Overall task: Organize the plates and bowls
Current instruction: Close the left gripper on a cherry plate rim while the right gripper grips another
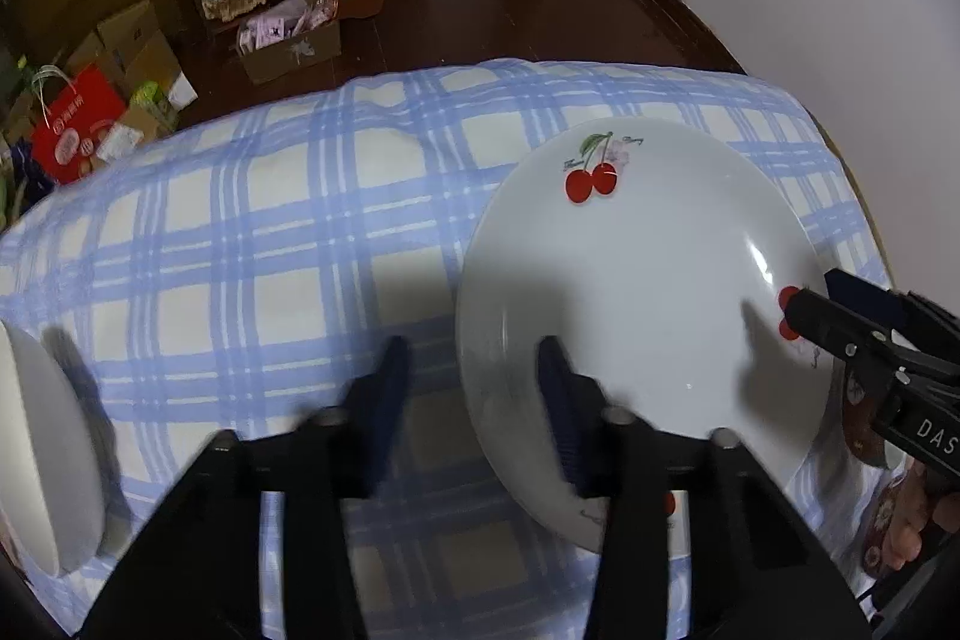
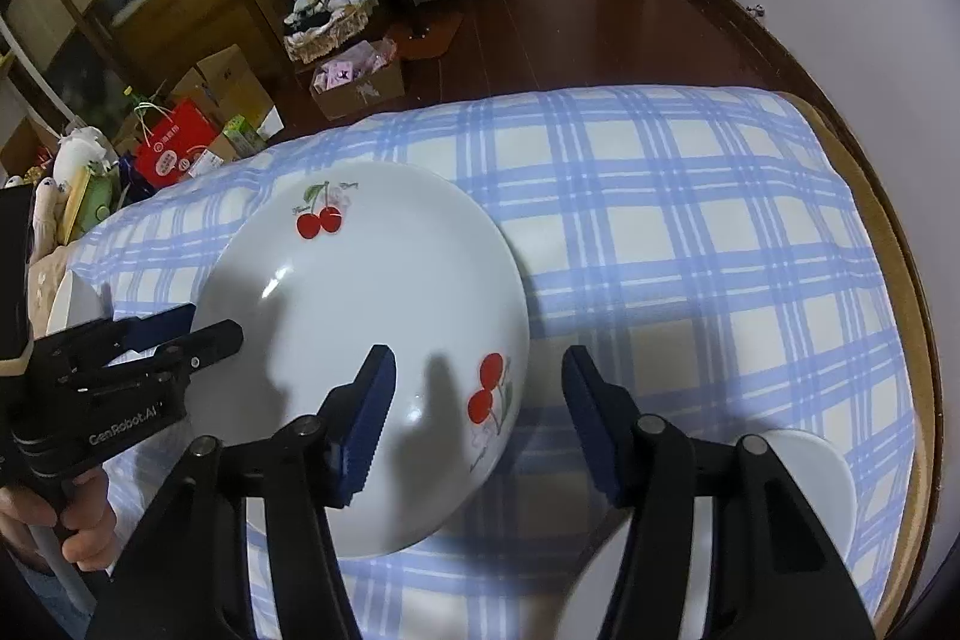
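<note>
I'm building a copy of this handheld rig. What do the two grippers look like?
Both are black, with bolted linkages and dark blue ribbed pads. The left gripper reads "GenRobot.AI" in white on its body; the right gripper shows white letters "DAS". No cables are clearly visible.

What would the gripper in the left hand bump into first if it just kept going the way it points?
Most likely the rim of the cherry plate. The left gripper straddles that edge, one finger over the plate and one over the checked cloth. Depth is hard to judge, so the fingers may already be touching.
</note>
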### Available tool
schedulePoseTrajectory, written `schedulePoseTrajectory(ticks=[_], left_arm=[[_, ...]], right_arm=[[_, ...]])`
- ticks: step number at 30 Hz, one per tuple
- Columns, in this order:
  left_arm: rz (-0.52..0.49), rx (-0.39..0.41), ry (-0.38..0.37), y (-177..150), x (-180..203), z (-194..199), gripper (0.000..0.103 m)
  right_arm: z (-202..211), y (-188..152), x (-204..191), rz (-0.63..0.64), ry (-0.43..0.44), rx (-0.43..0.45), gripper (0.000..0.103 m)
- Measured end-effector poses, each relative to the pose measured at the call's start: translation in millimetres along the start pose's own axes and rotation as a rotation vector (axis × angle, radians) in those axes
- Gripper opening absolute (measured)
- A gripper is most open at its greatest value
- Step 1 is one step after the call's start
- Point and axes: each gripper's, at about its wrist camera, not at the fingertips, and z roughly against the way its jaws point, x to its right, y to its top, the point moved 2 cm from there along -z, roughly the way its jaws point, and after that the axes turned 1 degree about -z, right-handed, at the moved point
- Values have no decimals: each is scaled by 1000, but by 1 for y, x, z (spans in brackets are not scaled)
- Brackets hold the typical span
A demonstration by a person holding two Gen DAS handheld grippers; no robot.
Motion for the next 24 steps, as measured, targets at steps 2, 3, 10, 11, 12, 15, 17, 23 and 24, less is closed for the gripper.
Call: schedulePoseTrajectory(ticks=[2, 3, 10, 11, 12, 15, 17, 23, 24], left_arm=[[32, -20, -34, -2, -3, -3, 21], [41, -24, -57, -2, -3, -3, 18], [-32, -44, -42, -9, 3, 4, 17], [-18, -48, -49, -9, 1, 4, 16], [-4, -52, -51, -9, -1, 5, 16], [29, -54, -49, -9, -6, 8, 16], [31, -56, -42, -10, -7, 10, 16], [47, -57, -37, -16, -14, 23, 16], [58, -55, -46, -18, -17, 28, 16]], right_arm=[[-4, 1, 0, -14, -1, -21, 41], [-5, 1, 0, -18, -1, -33, 36], [-11, 0, -7, 11, -51, -64, 30], [-11, -1, -7, 15, -52, -61, 28], [-10, -2, -6, 10, -57, -59, 24], [-8, -4, -2, -16, -46, -61, 14], [-6, -7, -3, -23, -57, -61, 10], [6, -19, -9, -34, -32, -35, 10], [9, -21, -10, -37, -25, -33, 10]])
